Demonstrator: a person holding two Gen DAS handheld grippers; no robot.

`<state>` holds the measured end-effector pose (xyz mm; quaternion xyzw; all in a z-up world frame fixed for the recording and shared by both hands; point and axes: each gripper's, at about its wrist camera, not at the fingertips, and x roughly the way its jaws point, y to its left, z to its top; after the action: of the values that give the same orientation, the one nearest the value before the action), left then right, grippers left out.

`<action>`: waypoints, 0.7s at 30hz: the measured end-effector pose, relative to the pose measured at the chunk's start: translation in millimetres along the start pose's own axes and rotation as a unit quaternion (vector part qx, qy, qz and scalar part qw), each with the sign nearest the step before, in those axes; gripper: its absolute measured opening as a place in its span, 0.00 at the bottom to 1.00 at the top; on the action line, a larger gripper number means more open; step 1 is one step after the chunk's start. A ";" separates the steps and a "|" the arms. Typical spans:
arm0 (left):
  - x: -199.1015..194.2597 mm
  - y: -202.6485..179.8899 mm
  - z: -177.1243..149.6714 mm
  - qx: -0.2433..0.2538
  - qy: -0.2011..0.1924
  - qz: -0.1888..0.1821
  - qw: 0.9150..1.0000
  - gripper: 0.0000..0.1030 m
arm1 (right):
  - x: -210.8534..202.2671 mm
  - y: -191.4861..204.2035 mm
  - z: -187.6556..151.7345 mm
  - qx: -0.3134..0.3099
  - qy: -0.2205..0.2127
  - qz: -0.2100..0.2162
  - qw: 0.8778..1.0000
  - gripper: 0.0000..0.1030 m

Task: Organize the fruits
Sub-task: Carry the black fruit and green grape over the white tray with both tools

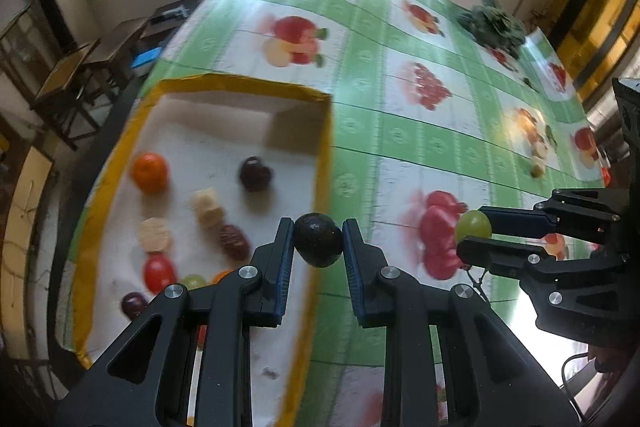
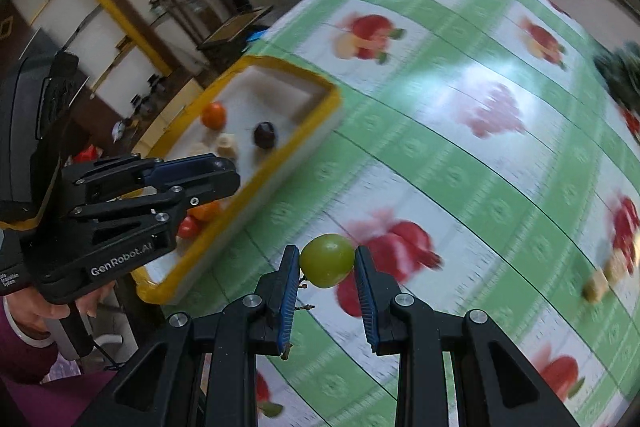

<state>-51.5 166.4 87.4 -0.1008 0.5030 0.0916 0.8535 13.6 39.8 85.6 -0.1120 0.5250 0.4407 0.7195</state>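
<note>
Our left gripper (image 1: 318, 241) has its jaws clenched on a dark fruit (image 1: 318, 239), right over the tray (image 1: 324, 155) edge. Our right gripper (image 2: 327, 261) squeezes a green grape (image 2: 327, 259) above the counter (image 2: 460, 155), tray off to its left.

The tablecloth (image 1: 360, 115) is green-and-white checked with printed red fruit. The tray (image 1: 324, 155) is white with a yellow rim. One grape (image 1: 319, 245) is dark purple, another grape (image 2: 327, 260) pale green; the tangerine (image 1: 149, 172) is orange.

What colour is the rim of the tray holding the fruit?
Yellow rim on a white tray, clearest in the left wrist view.
</note>
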 end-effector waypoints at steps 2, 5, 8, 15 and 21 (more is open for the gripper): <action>-2.8 10.2 -2.5 -0.009 -0.002 0.006 1.000 0.23 | 6.8 12.5 8.5 -0.014 0.003 0.004 1.000 0.26; -6.1 25.8 -6.4 -0.022 -0.003 0.013 1.000 0.23 | 15.7 28.1 20.1 -0.032 0.007 0.010 0.999 0.26; -8.7 40.7 -9.9 -0.036 -0.004 0.020 0.999 0.23 | 25.4 42.0 30.9 -0.049 0.012 0.014 0.999 0.26; -12.0 78.0 -18.9 -0.071 -0.001 0.035 0.997 0.23 | 48.4 67.3 54.4 -0.081 0.022 0.021 0.996 0.26; -7.4 104.5 -26.9 -0.101 0.009 0.041 0.994 0.23 | 75.8 82.8 75.9 -0.100 0.031 0.019 0.994 0.26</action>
<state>-104.6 259.5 72.8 -0.1668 0.5027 0.1764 0.8296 5.8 174.9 78.0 -0.1870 0.5023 0.5004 0.6799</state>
